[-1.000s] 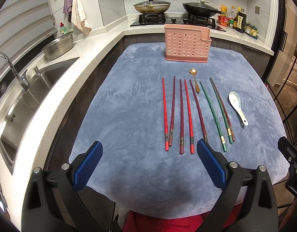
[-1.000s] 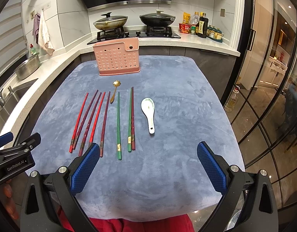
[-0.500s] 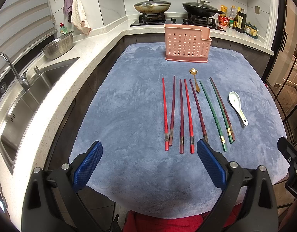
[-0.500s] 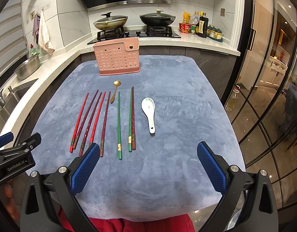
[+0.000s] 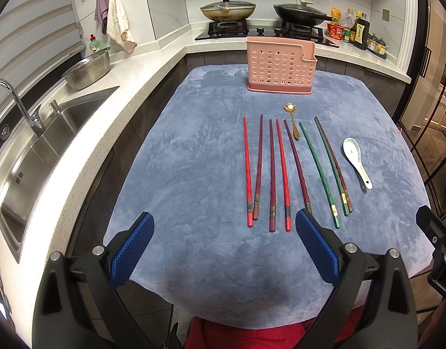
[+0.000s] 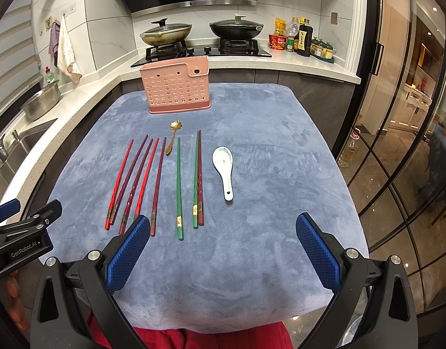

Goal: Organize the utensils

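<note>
Several red, dark red and green chopsticks lie in a row on the blue-grey cloth. A small gold spoon rests just beyond them, and a white ceramic spoon lies to their right. A pink perforated utensil holder stands at the far end of the cloth. My left gripper hovers open over the near edge, short of the chopstick ends. My right gripper is open too, nothing between its blue pads.
A sink with a tap and a steel colander sit on the left counter. Two lidded pans stand on the hob behind the holder, with bottles at the back right. Glass doors stand along the right.
</note>
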### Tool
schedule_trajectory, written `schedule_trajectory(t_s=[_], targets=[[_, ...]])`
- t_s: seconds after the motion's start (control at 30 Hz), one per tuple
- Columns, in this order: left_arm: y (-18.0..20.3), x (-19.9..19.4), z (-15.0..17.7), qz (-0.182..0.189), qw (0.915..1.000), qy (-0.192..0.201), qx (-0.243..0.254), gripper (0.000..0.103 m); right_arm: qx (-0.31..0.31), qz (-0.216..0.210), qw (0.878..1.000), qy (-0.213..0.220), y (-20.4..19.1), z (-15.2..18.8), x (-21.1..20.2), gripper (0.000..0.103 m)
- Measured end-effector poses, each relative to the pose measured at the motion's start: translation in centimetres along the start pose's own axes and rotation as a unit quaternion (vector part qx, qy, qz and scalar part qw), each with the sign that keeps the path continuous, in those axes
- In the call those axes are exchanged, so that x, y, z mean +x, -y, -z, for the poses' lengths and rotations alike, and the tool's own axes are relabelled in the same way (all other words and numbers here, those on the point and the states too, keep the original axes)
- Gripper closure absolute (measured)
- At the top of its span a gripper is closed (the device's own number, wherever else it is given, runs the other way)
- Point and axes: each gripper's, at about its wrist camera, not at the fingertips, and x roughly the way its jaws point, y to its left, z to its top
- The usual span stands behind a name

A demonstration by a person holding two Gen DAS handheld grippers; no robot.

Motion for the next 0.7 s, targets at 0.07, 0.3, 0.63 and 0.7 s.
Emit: schedule_trajectory(t_s=[0.07, 0.3, 0.63, 0.7], targets=[[-0.1, 0.0, 0.0, 0.0, 1.0, 0.0, 0.0, 0.01, 0.0, 0.0, 1.0, 0.0, -0.1, -0.1, -0.1, 0.007], [0.0, 0.0, 0.0, 0.0, 1.0, 0.0, -0.001, 0.01, 0.001, -0.001, 1.0, 0.0, 0.0, 0.0, 0.0, 0.007], [-0.6, -0.4, -0.2, 0.002, 1.0, 0.0, 0.0, 0.01, 0.002, -0.001, 1.0, 0.0, 0.0, 0.0, 0.0, 0.007], [-0.6, -0.4, -0.2, 0.001, 1.0, 0.0, 0.0, 0.01, 0.001, -0.001, 1.0, 0.0, 0.0, -0.1, -0.1, 0.007]])
